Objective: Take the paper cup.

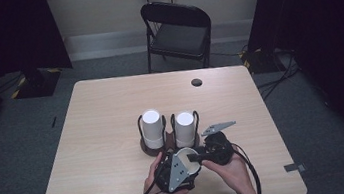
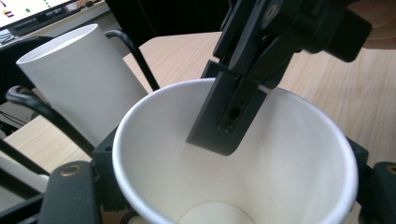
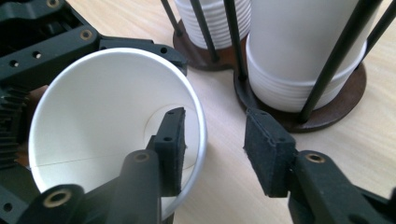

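A white paper cup (image 1: 186,157) lies tilted near the table's front edge, its open mouth toward my right gripper. My left gripper (image 1: 176,171) is shut on the cup (image 2: 159,158) from both sides, held in a hand. My right gripper (image 3: 212,126) is open and straddles the rim of the cup (image 3: 93,102): one jaw reaches inside the cup and the other stands outside over the table, with a gap to the wall. In the high view the right gripper (image 1: 202,156) sits just right of the cup.
Two stacks of white cups stand upside down in black wire holders on brown bases, one (image 1: 153,127) left and one (image 1: 184,126) right, just behind the grippers. The wooden table (image 1: 101,111) has a cable hole (image 1: 197,82) at the back. A black folding chair (image 1: 179,30) stands beyond.
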`<state>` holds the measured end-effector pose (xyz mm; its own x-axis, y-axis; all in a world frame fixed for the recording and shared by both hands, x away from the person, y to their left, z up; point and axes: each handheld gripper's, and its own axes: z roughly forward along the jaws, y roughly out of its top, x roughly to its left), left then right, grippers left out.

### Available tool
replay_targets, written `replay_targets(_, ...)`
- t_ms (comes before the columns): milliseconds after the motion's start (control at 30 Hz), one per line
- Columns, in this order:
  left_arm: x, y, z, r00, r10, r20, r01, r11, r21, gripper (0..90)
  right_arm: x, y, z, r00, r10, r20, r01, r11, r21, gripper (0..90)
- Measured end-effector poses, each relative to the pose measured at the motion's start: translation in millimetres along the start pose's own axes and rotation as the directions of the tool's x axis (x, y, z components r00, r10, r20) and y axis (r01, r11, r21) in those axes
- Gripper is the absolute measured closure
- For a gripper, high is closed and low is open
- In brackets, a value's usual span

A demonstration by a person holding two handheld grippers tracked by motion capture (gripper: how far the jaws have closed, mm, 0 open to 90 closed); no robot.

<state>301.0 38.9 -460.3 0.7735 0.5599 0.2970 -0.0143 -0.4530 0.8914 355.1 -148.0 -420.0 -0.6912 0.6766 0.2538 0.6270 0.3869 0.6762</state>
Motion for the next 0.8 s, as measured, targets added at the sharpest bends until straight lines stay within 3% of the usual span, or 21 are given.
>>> replay_targets(167,3.4,-2.3,-1.7,0.9997,-0.023,-0.003,0.023,0.9997,-0.003,23.5,0.5,-1.8,-2.9,0.9999,-0.007,0.013,0.008,0.998,-0.061,54.3)
replay_targets(300,6.0,-4.5,-2.4,0.9961,-0.089,0.000,0.089,0.9956,-0.032,23.5,-3.3,-5.8,-7.7,0.9999,0.009,-0.008,-0.010,0.990,-0.144,52.5)
replay_targets(467,6.7,-4.6,-3.3,0.9955,-0.094,-0.010,0.093,0.9951,-0.033,23.5,-2.3,-8.9,-8.7,0.9998,-0.017,0.012,0.019,0.982,-0.186,49.6)
replay_targets(633,10.8,-5.7,-6.0,0.9928,-0.119,-0.013,0.119,0.9917,-0.049,23.5,0.2,-11.7,-10.8,0.9987,-0.044,0.026,0.049,0.965,-0.259,47.6)
replay_targets(700,13.5,-6.6,-7.7,0.9920,-0.125,-0.012,0.125,0.9910,-0.049,23.5,0.3,-13.2,-11.4,0.9994,-0.035,-0.002,0.034,0.961,-0.275,47.8)
replay_targets(800,16.2,-8.0,-9.6,0.9907,-0.135,-0.016,0.134,0.9897,-0.051,23.5,1.8,-15.6,-11.6,0.9991,-0.041,0.010,0.042,0.949,-0.311,47.4)
